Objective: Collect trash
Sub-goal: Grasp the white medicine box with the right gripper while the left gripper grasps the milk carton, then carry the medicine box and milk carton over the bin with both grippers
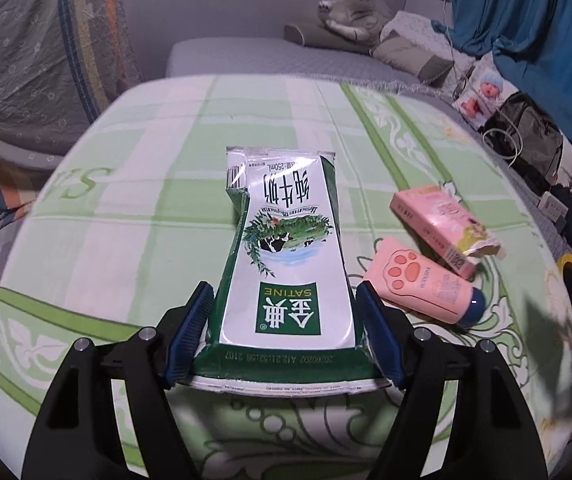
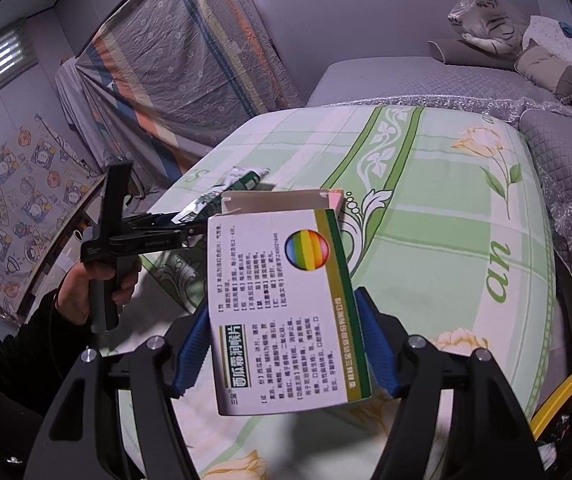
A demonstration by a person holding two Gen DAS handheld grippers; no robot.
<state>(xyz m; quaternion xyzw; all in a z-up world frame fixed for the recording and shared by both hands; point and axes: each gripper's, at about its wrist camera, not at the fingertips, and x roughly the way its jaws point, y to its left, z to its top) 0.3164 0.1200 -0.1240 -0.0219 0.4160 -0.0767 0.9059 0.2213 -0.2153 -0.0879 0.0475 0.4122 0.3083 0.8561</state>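
Left tongs (image 1: 286,320) pinched your crushed carton (image 1: 286,264) across its base, clear of the bed (image 1: 126,220); right tongs (image 2: 282,340) clamped the box (image 2: 282,300). Both looked light and crushable: grip edges.

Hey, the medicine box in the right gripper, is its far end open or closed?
Open. In the right wrist view the medicine box, clamped in the right gripper, has its far end flap standing up, showing the pale inside.

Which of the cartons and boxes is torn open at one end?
The pink carton lying on the bed beside the pink tube; its right end is ripped and ragged. The milk carton is only flattened.
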